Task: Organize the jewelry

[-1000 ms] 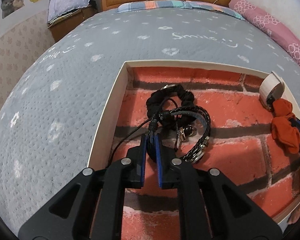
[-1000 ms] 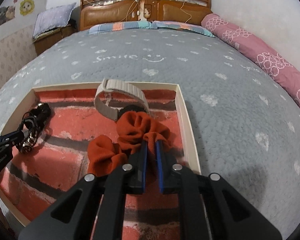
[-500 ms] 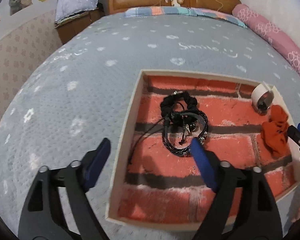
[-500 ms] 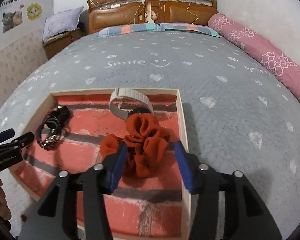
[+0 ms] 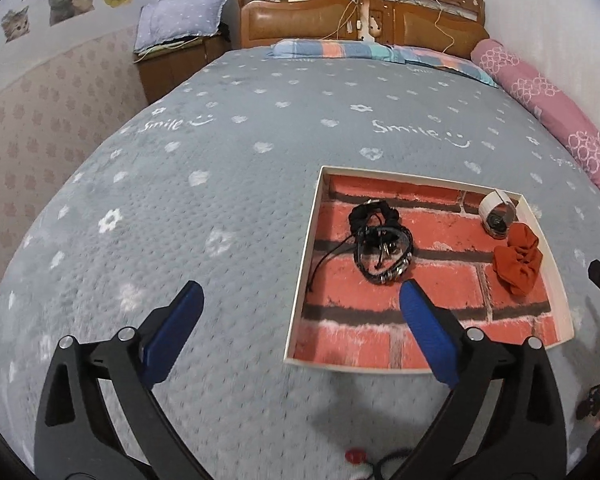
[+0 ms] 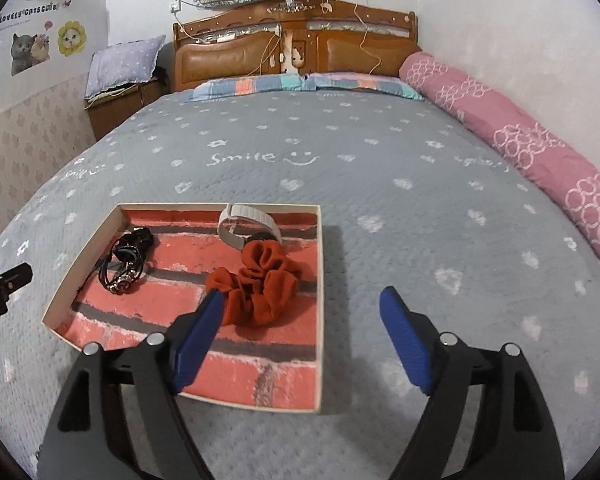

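A shallow tray [image 5: 306, 240] [image 6: 320, 280] with a red brick-pattern floor lies on the grey bed. In it lie a tangle of black bracelets and cords [image 5: 382, 246] [image 6: 128, 258], an orange scrunchie [image 5: 518, 260] [image 6: 260, 284] and a watch with a beige band [image 5: 498, 210] [image 6: 248, 226]. My left gripper [image 5: 300, 300] is open and empty, above the bed near the tray's front left corner. My right gripper [image 6: 302, 308] is open and empty, over the tray's right front edge, just short of the scrunchie.
The grey quilt [image 6: 340, 152] spreads all around the tray. A pink bolster [image 6: 520, 140] lies along the right edge, a wooden headboard [image 6: 292, 48] at the far end, a nightstand with a pillow [image 5: 176, 48] at the far left. Small dark and red objects [image 5: 356, 456] lie near the bed's front.
Both grippers have opened and pulled back from the tray. The left let go of the black bracelets, the right let go of the orange scrunchie; both items now rest in the tray.
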### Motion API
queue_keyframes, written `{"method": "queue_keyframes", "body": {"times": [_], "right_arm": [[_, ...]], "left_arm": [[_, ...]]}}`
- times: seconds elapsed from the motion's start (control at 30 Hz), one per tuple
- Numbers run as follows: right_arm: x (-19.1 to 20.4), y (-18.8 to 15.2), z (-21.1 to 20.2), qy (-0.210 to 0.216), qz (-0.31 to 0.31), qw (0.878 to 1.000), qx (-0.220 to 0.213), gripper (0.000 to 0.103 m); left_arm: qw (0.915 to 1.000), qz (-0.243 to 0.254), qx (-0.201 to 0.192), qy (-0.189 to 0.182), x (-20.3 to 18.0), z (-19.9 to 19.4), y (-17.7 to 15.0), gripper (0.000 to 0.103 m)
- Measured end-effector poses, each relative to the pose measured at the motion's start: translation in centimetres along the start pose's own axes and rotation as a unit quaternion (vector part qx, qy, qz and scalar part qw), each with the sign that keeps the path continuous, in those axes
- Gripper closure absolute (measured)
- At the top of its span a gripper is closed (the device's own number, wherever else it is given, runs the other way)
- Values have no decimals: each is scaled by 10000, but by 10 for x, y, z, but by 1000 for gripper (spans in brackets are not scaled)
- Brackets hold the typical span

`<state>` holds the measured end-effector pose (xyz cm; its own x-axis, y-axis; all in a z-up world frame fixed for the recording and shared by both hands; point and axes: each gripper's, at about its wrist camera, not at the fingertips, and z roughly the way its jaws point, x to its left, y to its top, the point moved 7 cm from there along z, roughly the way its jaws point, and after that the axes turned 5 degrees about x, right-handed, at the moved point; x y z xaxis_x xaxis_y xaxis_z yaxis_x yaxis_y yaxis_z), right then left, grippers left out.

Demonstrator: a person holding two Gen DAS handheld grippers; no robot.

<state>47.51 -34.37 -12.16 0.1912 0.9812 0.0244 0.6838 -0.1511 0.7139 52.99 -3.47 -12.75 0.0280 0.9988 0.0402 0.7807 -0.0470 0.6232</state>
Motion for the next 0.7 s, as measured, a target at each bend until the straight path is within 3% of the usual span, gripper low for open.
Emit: {"method": "queue_keyframes", "body": {"times": [0.2, 0.5, 0.7], "right_arm": [[-17, -10, -33, 32, -17, 10000, -66, 14], [-59, -31, -67, -412, -259, 9986, -186, 13], [-97, -49, -73, -597, 0, 9981, -147, 13]], "left_arm": [[10000, 48, -12, 42, 9, -25, -16, 7], [9998, 175, -106, 53, 17, -57, -37, 5], [9999, 153, -8, 10, 18, -61, -50, 5]]}}
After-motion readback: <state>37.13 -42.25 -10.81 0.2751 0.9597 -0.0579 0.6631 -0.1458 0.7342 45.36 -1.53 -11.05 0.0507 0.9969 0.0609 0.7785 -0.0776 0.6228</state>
